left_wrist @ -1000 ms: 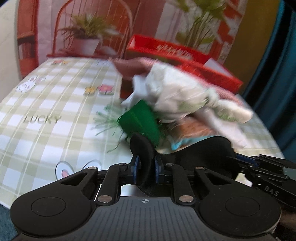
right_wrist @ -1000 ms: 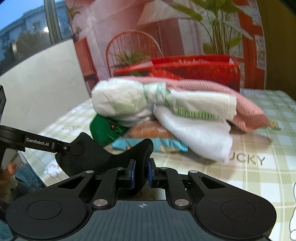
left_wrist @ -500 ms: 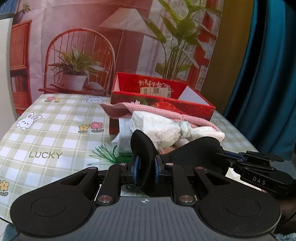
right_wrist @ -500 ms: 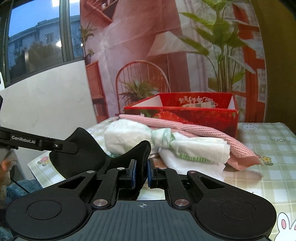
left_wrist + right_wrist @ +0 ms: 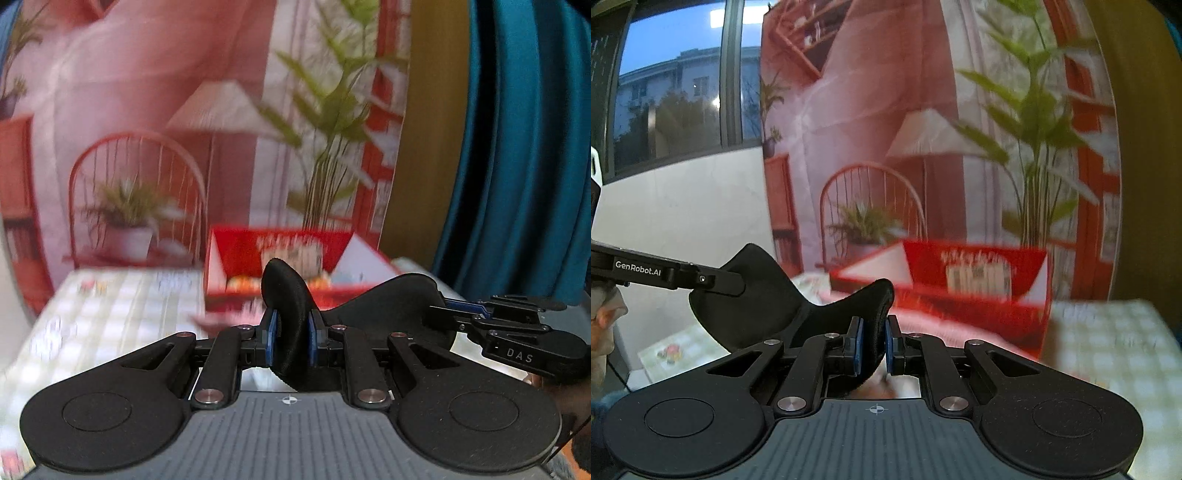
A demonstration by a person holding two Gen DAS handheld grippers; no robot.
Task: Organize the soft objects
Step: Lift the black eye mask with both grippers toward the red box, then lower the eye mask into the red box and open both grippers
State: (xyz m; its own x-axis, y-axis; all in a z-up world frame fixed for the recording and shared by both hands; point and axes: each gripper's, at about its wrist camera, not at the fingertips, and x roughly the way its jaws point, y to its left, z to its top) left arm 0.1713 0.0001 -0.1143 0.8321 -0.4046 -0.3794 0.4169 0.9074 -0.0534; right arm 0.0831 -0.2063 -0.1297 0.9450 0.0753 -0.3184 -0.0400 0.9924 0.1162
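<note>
Fingers (image 5: 272, 334) of both hands pinch one black pad (image 5: 291, 314) — pointing slightly downward.

Checked tablecloth (image 5: 122, 314) carries the red box (image 5: 280, 266).

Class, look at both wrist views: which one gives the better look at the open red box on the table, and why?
The right wrist view: the red box shows wide, with its inner wall, label and white flaps, though blurred. In the left wrist view the red box sits smaller, and the black fabric piece held by the left gripper covers its middle.
</note>
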